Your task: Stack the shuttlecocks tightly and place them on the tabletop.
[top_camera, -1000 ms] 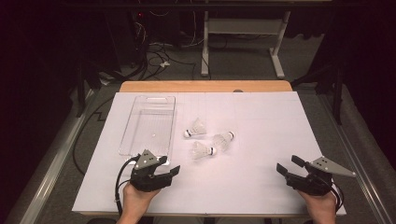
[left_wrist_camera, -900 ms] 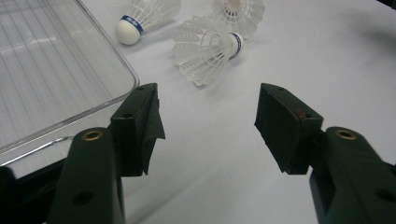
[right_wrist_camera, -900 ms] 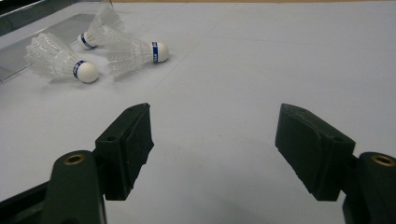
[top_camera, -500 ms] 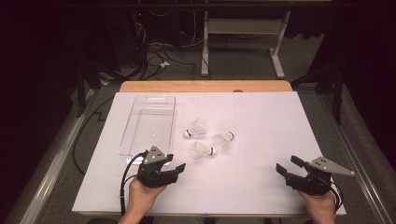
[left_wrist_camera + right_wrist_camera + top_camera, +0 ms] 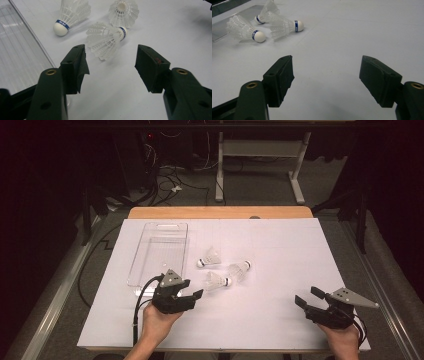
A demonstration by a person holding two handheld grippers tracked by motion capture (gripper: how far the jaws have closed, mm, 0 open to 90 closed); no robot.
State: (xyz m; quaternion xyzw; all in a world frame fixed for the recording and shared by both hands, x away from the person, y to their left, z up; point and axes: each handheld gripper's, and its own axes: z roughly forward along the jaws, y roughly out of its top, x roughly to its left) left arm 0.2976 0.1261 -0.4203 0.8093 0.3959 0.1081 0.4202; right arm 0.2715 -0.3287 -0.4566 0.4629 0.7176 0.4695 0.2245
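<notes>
Reaching for the nearest shuttlecock with a wide claw

Spreading under everything is the white surface (image 5: 280, 270), and both claws hover low over its near part. Ahead of the left claw (image 5: 196, 296) and off to its left side lies the clear plastic tray (image 5: 150, 260), long side running away from the claw; in the left gripper view its ribbed wall (image 5: 22, 57) runs just beside the claw's left jaw.

The left claw (image 5: 111, 61) stands wide apart, though its jaws have just been closing a little, and nothing is between the pads. The right claw (image 5: 309, 299) sits well apart from it on the other side, also gaping wide and holding nothing, with bare white surface between its jaws (image 5: 327, 75).

Three shuttlecocks lie on their sides in a loose cluster. The nearest shuttlecock (image 5: 106, 40) lies just ahead of the left claw's open jaws, feather skirt toward the claw, cork pointing away; it touches neither pad. A second shuttlecock (image 5: 71, 15) lies beyond it to the claw's left, close to the tray, and a third shuttlecock (image 5: 123, 10) lies farther ahead. From the right claw, all three lie far ahead and to its left.
</notes>
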